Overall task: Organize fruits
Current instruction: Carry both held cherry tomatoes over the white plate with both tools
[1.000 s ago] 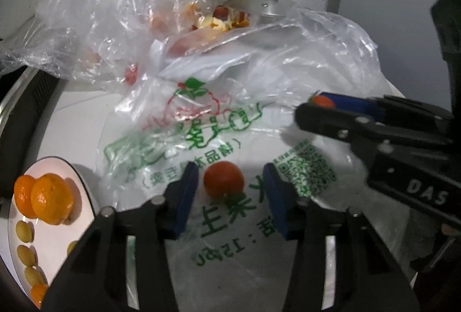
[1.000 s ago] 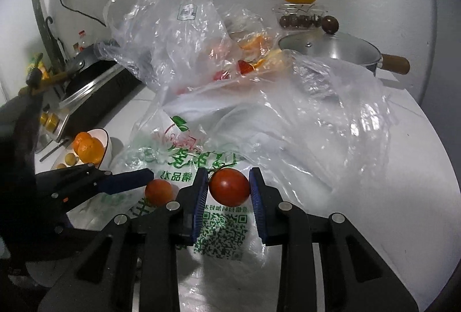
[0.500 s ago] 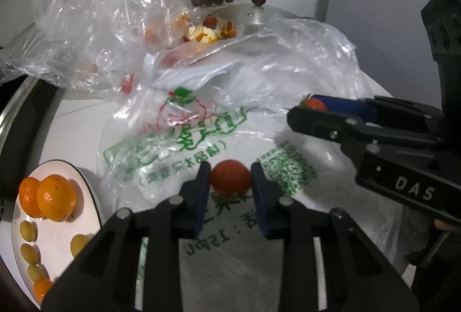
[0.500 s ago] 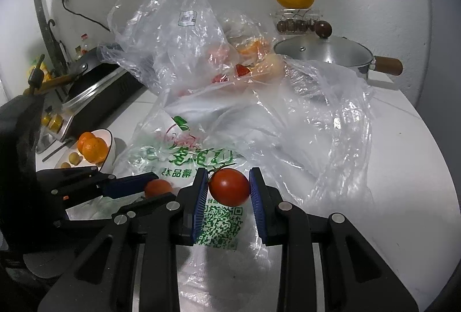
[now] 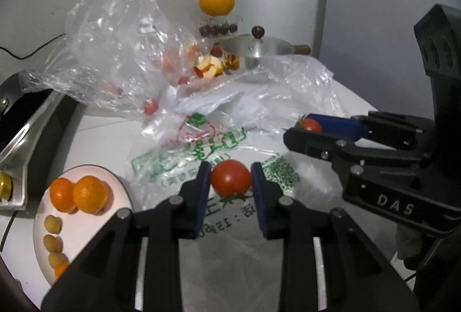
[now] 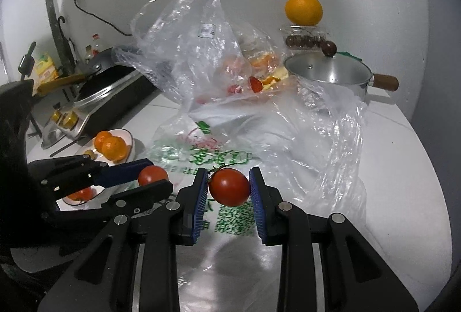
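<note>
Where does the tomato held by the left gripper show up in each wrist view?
Left wrist view: the tomato sits low in the centre, pinched between the left gripper's blue pads.
Right wrist view: the same tomato is at lower left, at the tip of the left gripper reaching in from the side.
Shared landmark: the steel pot near the wall.

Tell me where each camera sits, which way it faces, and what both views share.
Left wrist: on the left claw, looking forward and down over the printed bag toward the wall; its fingers pinch a tomato; right claw enters from the right.
Right wrist: on the right claw, facing likewise; pinches a stemmed tomato; left claw enters from the left.
Shared: bag, plate, pot, orange.
</note>
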The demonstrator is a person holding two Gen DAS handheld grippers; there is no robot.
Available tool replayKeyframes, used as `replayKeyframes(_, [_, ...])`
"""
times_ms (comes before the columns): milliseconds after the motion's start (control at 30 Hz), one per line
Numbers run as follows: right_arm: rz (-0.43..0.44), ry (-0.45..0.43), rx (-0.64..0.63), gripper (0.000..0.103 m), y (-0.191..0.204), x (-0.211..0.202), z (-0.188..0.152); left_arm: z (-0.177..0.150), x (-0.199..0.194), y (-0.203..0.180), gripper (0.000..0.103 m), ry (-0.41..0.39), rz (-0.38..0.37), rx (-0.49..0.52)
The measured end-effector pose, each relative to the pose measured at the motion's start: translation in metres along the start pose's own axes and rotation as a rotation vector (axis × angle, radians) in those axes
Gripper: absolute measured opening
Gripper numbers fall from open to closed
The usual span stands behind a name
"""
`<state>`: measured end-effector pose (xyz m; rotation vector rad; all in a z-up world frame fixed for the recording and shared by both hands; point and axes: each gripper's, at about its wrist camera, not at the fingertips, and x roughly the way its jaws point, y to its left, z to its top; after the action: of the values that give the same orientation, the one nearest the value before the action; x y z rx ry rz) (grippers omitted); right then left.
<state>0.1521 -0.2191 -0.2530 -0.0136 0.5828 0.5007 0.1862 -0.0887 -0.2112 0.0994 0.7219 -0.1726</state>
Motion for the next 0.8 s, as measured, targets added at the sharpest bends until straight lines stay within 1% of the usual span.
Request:
replayKeyframes(67, [-0.002, -0.008, -0.011, 0.031, 0.006, -0.006, 0.001, -0.001, -0.011, 0.0, 0.029, -0.022, 0.026, 0.018])
replayKeyframes(200, [-0.007, -0.025, -0.031, 0.031, 0.018, -0.017, 0.003, -0.005, -0.03, 0.005, 0.029, -0.057, 0.038, 0.011])
replayKeyframes(533, [-0.016, -0.072, -0.091, 0.031, 0.055, -0.046, 0.006, -0.015, -0.079, 0.021, 0.029, -0.146, 0.048, -0.032])
replayKeyframes(800, [-0.017, -0.097, -0.143, 0.031, 0.09, -0.061, 0.007, -0.028, -0.112, 0.031, 0.029, -0.195, 0.054, -0.053])
